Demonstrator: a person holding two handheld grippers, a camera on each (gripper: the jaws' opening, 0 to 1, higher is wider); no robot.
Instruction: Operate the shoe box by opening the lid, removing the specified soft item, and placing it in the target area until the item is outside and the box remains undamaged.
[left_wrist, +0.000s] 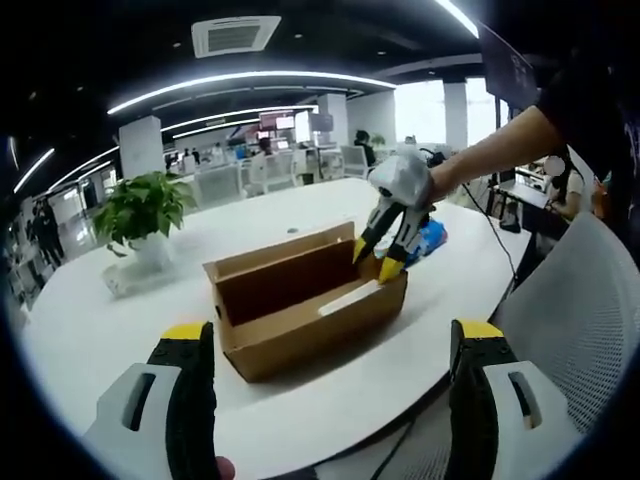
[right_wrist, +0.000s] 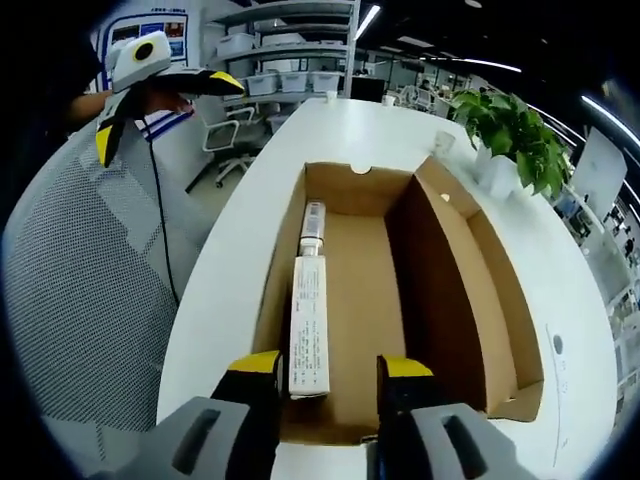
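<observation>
Cardboard shoe box (right_wrist: 400, 300) on white table (left_wrist: 300, 210), lid already swung open. Long white pack (right_wrist: 308, 320) lies along inner wall.

Right gripper (right_wrist: 328, 366) poised over box end, jaws parted, astride pack's near end; probably lining up grasp.

Left gripper (left_wrist: 335, 350) held back, jaws wide, empty.

Potted plant (left_wrist: 145, 215) beyond box.

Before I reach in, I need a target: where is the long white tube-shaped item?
In the right gripper view, the long white tube-shaped item lies on the open brown cardboard box's floor along its left wall, just ahead of the right gripper.
</observation>
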